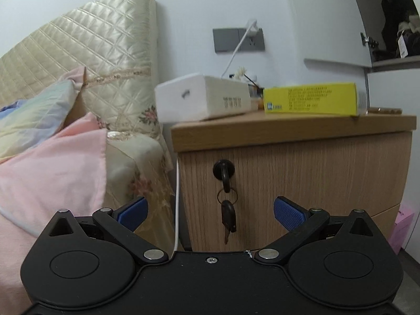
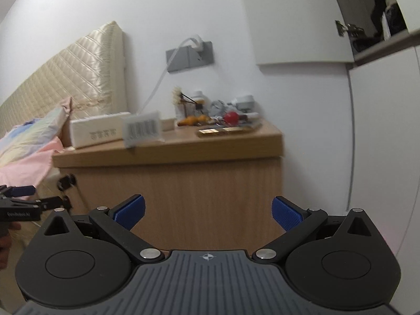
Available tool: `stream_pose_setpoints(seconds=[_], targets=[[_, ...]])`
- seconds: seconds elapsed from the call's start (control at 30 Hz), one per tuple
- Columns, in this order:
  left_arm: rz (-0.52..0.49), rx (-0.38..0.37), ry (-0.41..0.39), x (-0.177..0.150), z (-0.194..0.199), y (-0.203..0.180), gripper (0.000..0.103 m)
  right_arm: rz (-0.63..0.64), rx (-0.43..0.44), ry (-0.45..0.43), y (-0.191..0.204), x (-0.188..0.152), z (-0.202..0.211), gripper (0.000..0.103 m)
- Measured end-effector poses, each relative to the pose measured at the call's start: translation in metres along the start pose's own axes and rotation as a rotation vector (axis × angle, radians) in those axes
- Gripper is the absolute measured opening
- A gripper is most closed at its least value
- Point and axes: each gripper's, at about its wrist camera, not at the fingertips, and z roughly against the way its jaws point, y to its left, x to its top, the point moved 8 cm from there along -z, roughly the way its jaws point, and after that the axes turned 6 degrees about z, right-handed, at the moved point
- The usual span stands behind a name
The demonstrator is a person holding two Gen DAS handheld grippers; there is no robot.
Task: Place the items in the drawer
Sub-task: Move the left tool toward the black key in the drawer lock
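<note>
1. We saw the drawer (image 1: 302, 183) as a pale wood-grain front under the table (image 1: 288, 128) top, shut, with a black lock at its 9 o'clock side.
2. We counted two keys (image 1: 227, 210): one in the lock, one dangling from a ring below.
3. On the table lay one white box (image 1: 207, 99) at 10 o'clock and one yellow box (image 1: 312, 101) at 1 o'clock.
4. Our left gripper (image 1: 210, 210) and right gripper (image 2: 207, 210) both had jaws spread wide, holding nothing.
</note>
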Motion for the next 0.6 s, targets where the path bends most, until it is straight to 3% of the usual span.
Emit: stream_pose_setpoints(seconds=[0.37, 0.6], targets=[[-0.03, -0.042, 0.005, 0.002, -0.043, 0.001, 0.102, -0.067, 0.09, 0.004, -0.038, -0.012, -0.035, 0.103], [0.026, -0.119, 0.016, 0.007, -0.059, 0.004, 0.102, -0.062, 0.133, -0.03, -0.04, -0.01, -0.048, 0.103]])
